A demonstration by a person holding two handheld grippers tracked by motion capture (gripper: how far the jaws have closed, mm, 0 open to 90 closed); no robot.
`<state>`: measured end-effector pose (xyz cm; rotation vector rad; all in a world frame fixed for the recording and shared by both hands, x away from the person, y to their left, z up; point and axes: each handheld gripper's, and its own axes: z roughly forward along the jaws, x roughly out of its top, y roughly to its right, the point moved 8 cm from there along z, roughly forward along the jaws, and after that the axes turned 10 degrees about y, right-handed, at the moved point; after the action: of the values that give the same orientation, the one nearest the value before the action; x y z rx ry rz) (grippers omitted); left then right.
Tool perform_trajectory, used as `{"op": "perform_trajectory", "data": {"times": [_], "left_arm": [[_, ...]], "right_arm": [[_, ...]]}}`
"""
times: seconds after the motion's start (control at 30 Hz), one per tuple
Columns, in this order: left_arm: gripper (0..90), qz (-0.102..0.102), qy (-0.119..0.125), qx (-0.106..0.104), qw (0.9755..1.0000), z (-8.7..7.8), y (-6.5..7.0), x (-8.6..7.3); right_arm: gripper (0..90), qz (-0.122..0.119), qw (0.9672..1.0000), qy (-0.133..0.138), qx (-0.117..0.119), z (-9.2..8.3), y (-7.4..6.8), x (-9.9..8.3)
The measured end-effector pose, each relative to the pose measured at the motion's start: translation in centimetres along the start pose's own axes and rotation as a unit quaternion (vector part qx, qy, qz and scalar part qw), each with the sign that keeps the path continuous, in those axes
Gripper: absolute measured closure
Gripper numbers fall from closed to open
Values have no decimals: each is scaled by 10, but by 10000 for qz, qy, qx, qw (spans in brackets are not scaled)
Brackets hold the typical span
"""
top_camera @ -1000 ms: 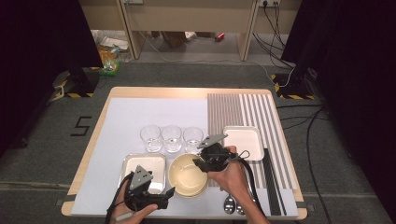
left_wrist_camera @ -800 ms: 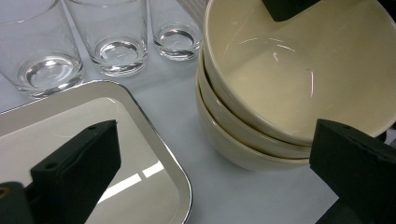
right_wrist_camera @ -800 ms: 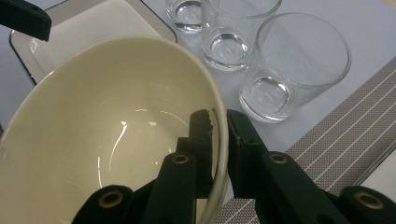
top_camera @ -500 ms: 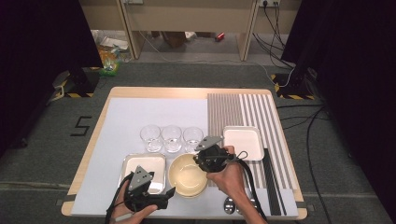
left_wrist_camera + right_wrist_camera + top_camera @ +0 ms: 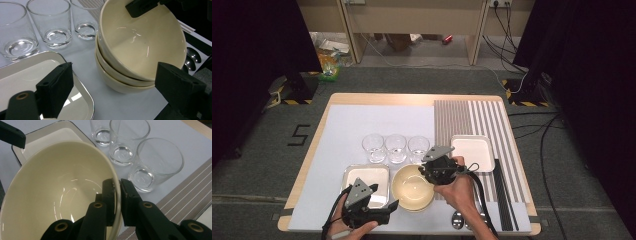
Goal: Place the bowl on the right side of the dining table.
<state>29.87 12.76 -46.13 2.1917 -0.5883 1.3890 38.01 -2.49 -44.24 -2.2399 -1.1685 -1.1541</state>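
At the lower middle of the high view, your right gripper (image 5: 430, 172) has its fingers pinching the rim of the top bowl (image 5: 412, 186), one finger (image 5: 109, 192) inside the rim and the other outside; they have just been closing with that rim between them. The bowl sits tilted on a stack of cream bowls (image 5: 120, 77) on the pale mat of the desk (image 5: 362, 120). Your left gripper (image 5: 393, 207), at the lower left of that frame, has its fingers spread wide and grips nothing; in the left gripper view one finger (image 5: 56, 88) hangs over a white tray (image 5: 368, 177) and the other (image 5: 178, 88) stands in front of the bowls' near side, whether touching you cannot tell. Just above the bowls in the high view, three empty glasses (image 5: 396, 147) stand in a row. A second white tray (image 5: 472, 152) lies to the right on the striped mat (image 5: 472, 117), with dark chopsticks (image 5: 503, 200) below it and spoons (image 5: 458, 220) near the frame's bottom edge.
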Motion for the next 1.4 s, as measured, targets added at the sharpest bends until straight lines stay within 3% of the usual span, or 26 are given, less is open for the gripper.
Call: {"op": "perform_trajectory", "data": {"times": [0.27,0.4,0.57,0.73,0.93,1.03,1.07,1.1,1.13,1.17,1.2,1.27,1.3,1.33,1.37,1.4], "left_arm": [[148,-5,71,-18,10000,-5,-2,4],[147,-26,201,-53,9998,-15,-6,12],[147,-131,348,168,9992,-31,-25,22],[147,-259,390,163,9988,-39,-37,25],[147,-437,409,459,9972,-46,-67,24],[148,-655,362,850,9936,-48,-103,15],[148,-655,362,850,9936,-48,-103,15],[148,-772,347,928,9921,-48,-113,11],[148,-950,279,1118,9888,-48,-135,2],[149,-1011,250,1265,9865,-48,-146,-3],[149,-1011,250,1265,9865,-48,-146,-3],[149,-1136,142,1490,9822,-49,-166,-15],[149,-1296,100,1648,9777,-49,-183,-26],[149,-1361,55,1737,9753,-49,-191,-32],[149,-1404,-1,1804,9735,-49,-197,-37],[149,-1404,-1,1804,9735,-49,-197,-37]], "right_arm": [[830,-17,10000,60,19,-2,1,3],[830,28,9999,161,47,-6,3,6],[830,95,9996,257,74,-13,5,10],[831,205,9990,372,124,-18,8,13],[831,205,9986,475,94,-26,11,19],[830,248,9982,542,67,-33,16,22],[831,290,9980,553,70,-35,18,22],[831,290,9980,553,70,-35,18,22],[831,325,9976,609,30,-40,21,21],[831,350,9974,634,7,-42,22,21],[831,350,9974,634,7,-42,22,21],[831,424,9970,646,-15,-47,27,19],[831,443,9968,662,-57,-51,32,18],[831,452,9967,670,-87,-53,33,18],[830,469,9965,681,-104,-55,35,18],[831,469,9965,685,-108,-57,37,18]]}}
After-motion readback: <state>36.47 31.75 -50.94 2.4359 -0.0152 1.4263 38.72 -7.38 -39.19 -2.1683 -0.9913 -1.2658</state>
